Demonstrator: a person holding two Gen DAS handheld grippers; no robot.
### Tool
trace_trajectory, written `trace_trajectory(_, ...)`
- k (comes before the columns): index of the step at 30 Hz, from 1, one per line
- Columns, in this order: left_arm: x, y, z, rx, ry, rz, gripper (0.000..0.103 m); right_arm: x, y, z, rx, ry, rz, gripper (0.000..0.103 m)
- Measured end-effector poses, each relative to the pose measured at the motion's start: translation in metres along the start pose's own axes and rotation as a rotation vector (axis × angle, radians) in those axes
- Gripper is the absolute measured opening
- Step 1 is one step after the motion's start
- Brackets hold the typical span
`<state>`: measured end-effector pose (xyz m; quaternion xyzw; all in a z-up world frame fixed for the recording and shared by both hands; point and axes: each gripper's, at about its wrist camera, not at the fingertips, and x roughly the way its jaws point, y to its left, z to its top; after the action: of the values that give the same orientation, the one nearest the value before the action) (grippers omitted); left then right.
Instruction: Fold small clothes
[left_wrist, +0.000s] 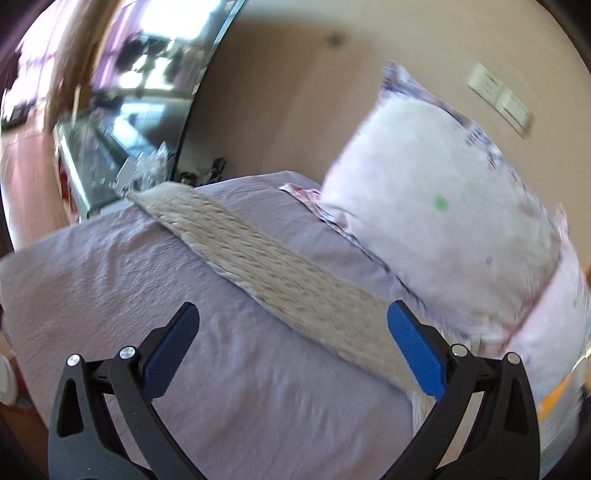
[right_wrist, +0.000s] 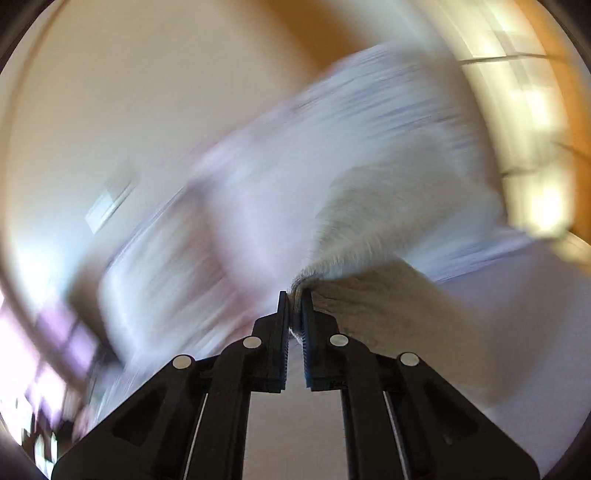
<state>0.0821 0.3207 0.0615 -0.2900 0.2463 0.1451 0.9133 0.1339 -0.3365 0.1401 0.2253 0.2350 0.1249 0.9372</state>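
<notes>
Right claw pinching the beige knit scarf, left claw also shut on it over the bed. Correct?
Not quite. The left claw is open, its blue pads spread wide above the beige knit scarf, as the left wrist view shows. The right claw is indeed shut on the scarf, over the bed.

Hovering over the lilac bed sheet (left_wrist: 110, 295) with blue pads spread wide and holding nothing: the left tool (left_wrist: 291, 321). Lying as a long strip across that sheet, running away from the tool: a beige knitted garment (left_wrist: 258, 258). Leaning just beyond the garment, against the wall: a white pillow (left_wrist: 443, 206).
</notes>
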Motion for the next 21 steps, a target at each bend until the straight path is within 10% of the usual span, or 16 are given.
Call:
trace_trajectory(4, 0.018, 0.026, 0.012, -0.103, 0.024, 0.025, 0.084, 0.070, 0.076, -0.065, -0.074, 0.353, 0.281, 0.038)
trace_trajectory(8, 0.041, 0.050, 0.025, -0.191, 0.076, 0.024, 0.078, 0.056, 0.062, -0.060, -0.009, 0.265, 0.261, 0.066)
trace_trajectory(13, 0.072, 0.086, 0.046, -0.356, 0.139, -0.011, 0.072, 0.011, 0.011, -0.042, 0.039, 0.160, 0.098, 0.072)
trace_trajectory(19, 0.093, 0.114, 0.061, -0.466, 0.144, -0.021, 0.040, -0.027, -0.033, -0.041, 0.114, 0.092, -0.014, 0.079)
trace_trajectory(21, 0.103, 0.116, 0.062, -0.467, 0.177, -0.013, 0.007, -0.031, -0.038, -0.044, 0.127, 0.080, -0.018, 0.079)
